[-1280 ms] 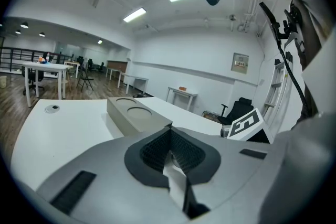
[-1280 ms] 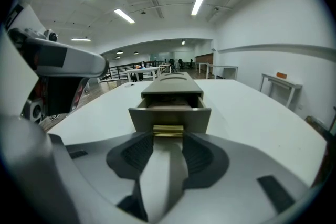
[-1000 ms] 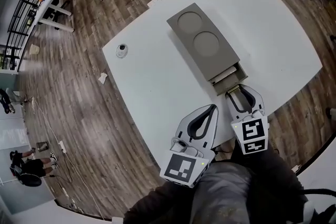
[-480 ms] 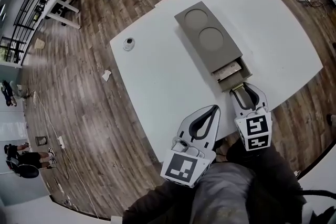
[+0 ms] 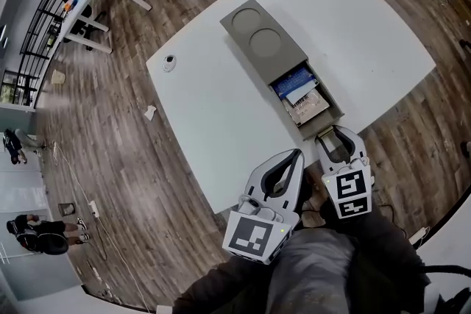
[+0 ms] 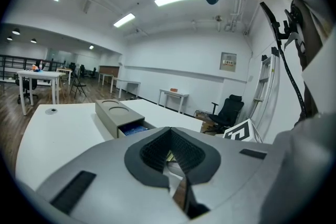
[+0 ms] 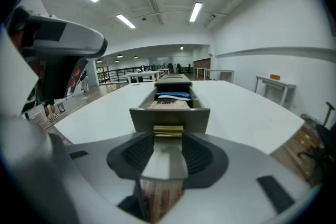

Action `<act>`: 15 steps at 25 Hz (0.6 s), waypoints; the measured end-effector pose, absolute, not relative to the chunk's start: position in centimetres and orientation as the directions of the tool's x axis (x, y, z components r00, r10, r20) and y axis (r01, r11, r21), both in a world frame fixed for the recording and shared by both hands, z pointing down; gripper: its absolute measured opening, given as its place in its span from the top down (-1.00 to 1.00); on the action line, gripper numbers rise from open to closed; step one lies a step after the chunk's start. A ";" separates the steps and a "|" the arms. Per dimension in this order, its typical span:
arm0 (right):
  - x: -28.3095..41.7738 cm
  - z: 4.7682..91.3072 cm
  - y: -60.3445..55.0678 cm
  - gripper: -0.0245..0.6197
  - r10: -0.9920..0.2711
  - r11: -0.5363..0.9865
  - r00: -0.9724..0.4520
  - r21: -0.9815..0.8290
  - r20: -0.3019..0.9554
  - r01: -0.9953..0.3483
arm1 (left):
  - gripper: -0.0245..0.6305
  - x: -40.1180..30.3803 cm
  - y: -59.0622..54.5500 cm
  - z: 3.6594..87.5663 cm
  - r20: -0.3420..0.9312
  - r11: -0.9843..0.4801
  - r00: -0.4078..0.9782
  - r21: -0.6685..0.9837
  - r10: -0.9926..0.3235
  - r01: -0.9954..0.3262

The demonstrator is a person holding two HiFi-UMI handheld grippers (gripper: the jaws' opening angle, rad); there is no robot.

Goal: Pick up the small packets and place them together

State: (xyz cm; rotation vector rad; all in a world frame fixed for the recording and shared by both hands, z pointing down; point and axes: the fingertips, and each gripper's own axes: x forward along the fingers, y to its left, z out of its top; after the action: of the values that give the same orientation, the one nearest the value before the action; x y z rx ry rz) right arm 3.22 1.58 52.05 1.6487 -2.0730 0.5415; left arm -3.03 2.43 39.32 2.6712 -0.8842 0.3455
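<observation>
A grey box with two round recesses lies on the white table. Its drawer stands pulled out toward me. Inside lie a blue packet, a white one and a brown one. My right gripper is at the drawer's front, shut on the gold handle. In the right gripper view the brown packet and blue packet show over the drawer front. My left gripper hovers at the table's near edge, shut and empty, left of the drawer.
A small round object sits near the table's far left corner. A scrap of paper lies on the wood floor beside the table. In the left gripper view the box is ahead to the left, with desks and an office chair behind.
The drawer has slid far out of the box toward me with my right gripper on its handle, uncovering the packets. The left gripper has stayed put.
</observation>
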 end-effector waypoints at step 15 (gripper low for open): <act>3.5 52.4 7.3 0.38 -0.813 0.215 -0.208 -0.052 0.545 -0.975 | 0.92 -0.9 6.1 37.8 0.307 -0.817 0.821 0.184 -0.481 -0.547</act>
State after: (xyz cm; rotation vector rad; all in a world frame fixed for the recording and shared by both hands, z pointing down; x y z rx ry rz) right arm 3.50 7.34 52.39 1.6569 -2.0941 0.5502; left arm -0.86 6.09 37.82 2.7407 -0.7887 0.3593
